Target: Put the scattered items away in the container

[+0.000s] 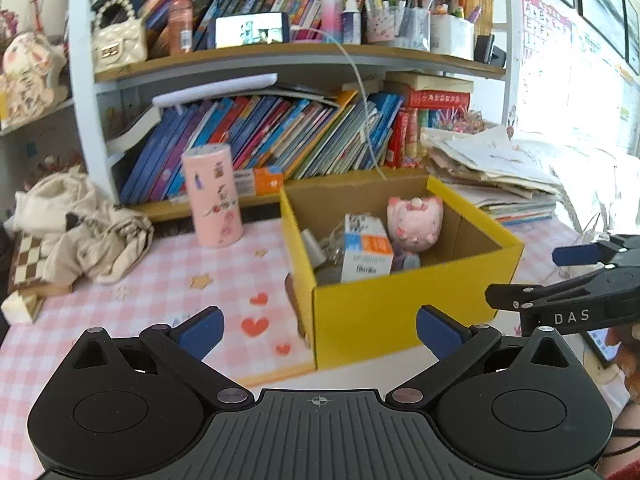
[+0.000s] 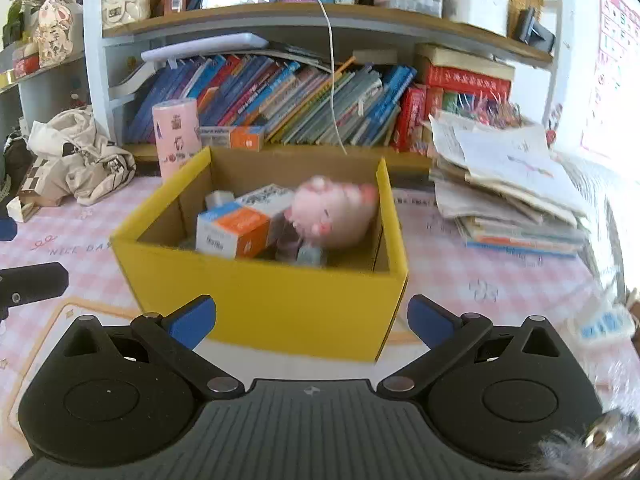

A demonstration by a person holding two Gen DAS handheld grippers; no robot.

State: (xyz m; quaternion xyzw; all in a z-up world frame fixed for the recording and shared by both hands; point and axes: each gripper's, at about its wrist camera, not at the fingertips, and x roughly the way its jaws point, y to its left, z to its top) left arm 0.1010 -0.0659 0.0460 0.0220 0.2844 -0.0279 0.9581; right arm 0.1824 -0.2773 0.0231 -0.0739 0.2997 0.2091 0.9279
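While both tools, left (image 1: 318, 334) and right (image 2: 312, 320), gape wide and empty before the box (image 2: 280, 300), pig (image 2: 332, 216) and carton (image 2: 236, 232) lie inside; pink tube (image 1: 214, 196) behind-left possibly remains.

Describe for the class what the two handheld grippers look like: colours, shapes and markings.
The left gripper and right gripper match: black bodies with ribbed grey centres, round side discs, silver pivot pins, and blue-padded fingers. The left wrist view shows white "DAS" lettering on the right gripper's side.
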